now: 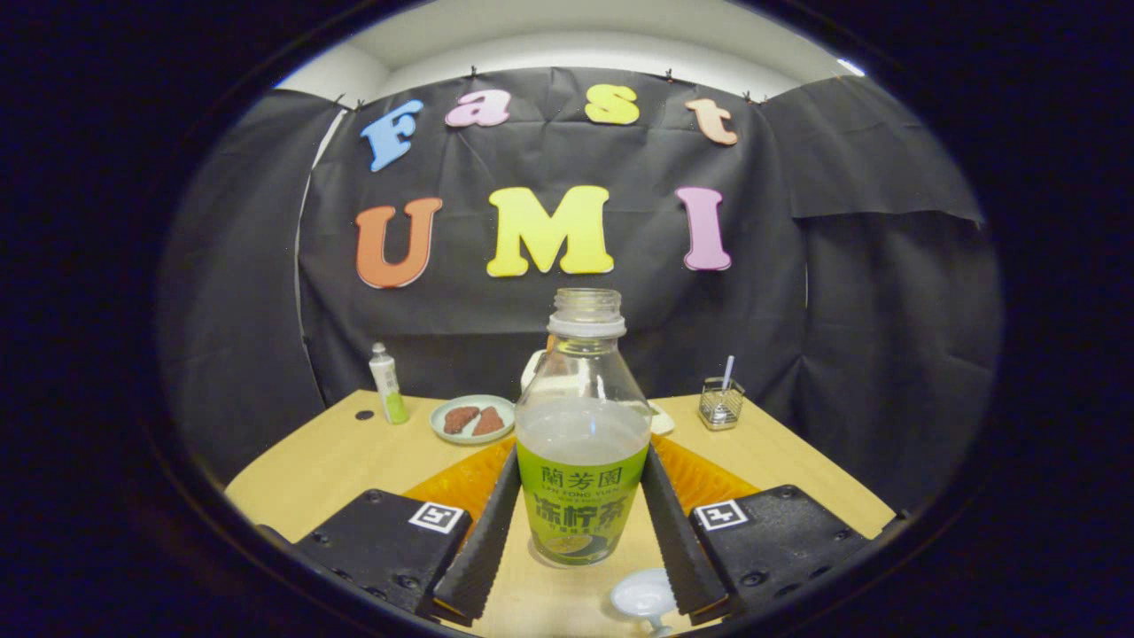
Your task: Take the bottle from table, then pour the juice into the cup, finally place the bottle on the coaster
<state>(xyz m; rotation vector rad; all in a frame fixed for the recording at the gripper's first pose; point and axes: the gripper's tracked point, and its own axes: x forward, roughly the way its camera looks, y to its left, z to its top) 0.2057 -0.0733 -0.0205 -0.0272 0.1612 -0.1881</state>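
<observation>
So the bottle (582, 443) sits right between the two black ribbed fingers (483, 540), upright, cap off, open mouth at 12 o'clock. It's clear plastic with a green label around the lower half and pale liquid up to about the top of the label. The gripper (580, 532) has one finger on each side of the label, and both look like they're pressed against the bottle's sides, so I'd call it pinched, though with the fisheye warp I can't be totally sure the contact is firm. The bottom of the bottle seems to hang above the wooden table (301, 470) rather than stand on it, but that's hard to judge from this angle.

Behind the bottle, peeking out at 9 and 3 o'clock of it, there's an orange ribbed mat (456, 483), which I take to be the coaster. Directly below the bottle at roughly 5 o'clock, just inside the right finger, is a small white cup (645, 594) seen from above.

Further back on the table: at 10 o'clock from the bottle, a light green plate (472, 418) with two brown pieces on it, and further out that way a small white and green tube (388, 383) standing up. At 2 o'clock there's a little wire mesh holder (720, 403) with a white stick in it. Something white sits right behind the bottle's shoulder, mostly hidden.
</observation>
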